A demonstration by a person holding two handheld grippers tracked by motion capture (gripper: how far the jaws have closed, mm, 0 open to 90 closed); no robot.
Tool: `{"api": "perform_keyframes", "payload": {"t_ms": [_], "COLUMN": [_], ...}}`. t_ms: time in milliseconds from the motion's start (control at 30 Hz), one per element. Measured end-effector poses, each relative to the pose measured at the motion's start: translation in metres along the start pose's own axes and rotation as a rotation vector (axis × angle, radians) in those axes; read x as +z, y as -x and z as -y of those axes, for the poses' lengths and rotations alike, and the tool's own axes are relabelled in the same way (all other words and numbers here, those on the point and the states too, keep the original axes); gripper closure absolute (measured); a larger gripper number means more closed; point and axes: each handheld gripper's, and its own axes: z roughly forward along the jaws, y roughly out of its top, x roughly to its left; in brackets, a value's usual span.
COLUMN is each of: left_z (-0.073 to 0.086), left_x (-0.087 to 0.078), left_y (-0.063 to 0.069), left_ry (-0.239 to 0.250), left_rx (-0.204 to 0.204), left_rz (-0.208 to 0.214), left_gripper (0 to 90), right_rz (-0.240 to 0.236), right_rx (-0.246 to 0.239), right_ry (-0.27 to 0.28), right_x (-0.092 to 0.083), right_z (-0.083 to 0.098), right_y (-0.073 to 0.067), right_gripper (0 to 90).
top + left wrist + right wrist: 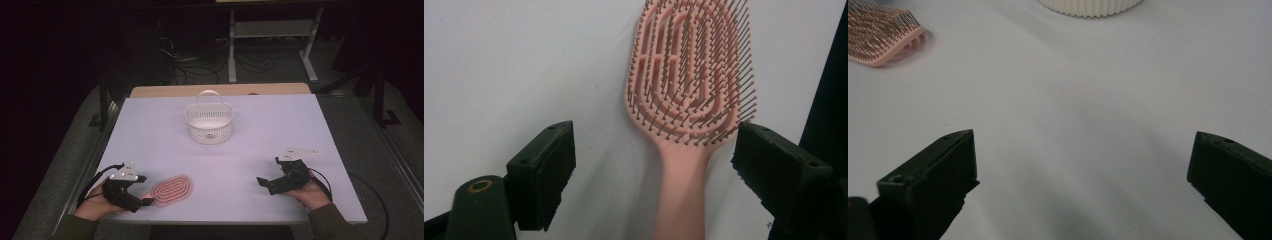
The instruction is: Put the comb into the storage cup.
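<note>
A pink vented hairbrush lies bristles-up near the table's front left edge. My left gripper is at its handle end. In the left gripper view the brush handle runs between the two jaws of that gripper, and neither pad touches it; a gap shows on each side. My right gripper rests at the front right with its jaws wide apart. The right gripper view shows bare table between its jaws, with the brush head far off at the upper left.
A white perforated basket with a handle stands at the middle back of the white table; its base is at the top of the right gripper view. Dark floor with cables and a desk frame lies beyond the table.
</note>
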Motion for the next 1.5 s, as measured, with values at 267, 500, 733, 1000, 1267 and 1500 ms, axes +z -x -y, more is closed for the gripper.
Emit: {"api": "perform_keyframes", "payload": {"t_ms": [267, 500, 733, 1000, 1267, 1500], "left_z": [-0.0004, -0.0003, -0.0006, -0.0006, -0.0012, -0.0019], "left_x": [0.0021, 0.0040, 0.0031, 0.0018, 0.0051, 0.0064], "left_y": [0.0016, 0.0028, 0.0038, 0.0047, 0.0059, 0.0068], "left_ry": [-0.026, -0.058, -0.074, -0.103, -0.133, -0.152], "left_rx": [0.006, 0.023, 0.031, 0.045, 0.055, 0.064], "left_rz": [0.013, 0.021, 0.029, 0.048, 0.053, 0.046], "left_gripper": [24.7, 31.6, 40.3, 47.4, 52.7, 57.6], "right_rz": [0.001, 0.001, 0.001, 0.000, 0.001, 0.001], "right_rx": [0.002, 0.002, 0.002, 0.002, 0.002, 0.002], "right_ry": [-0.002, -0.002, -0.002, -0.003, -0.004, -0.004], "right_x": [0.0001, 0.0000, 0.0000, 0.0004, 0.0004, 0.0004], "right_z": [0.0001, 0.0000, 0.0001, 0.0001, 0.0001, 0.0001], "right_y": [0.0001, 0.0000, 0.0000, -0.0001, 0.0000, 0.0000], "right_gripper": [0.0, 0.0, 0.0, 0.0, 0.0, 0.0]}}
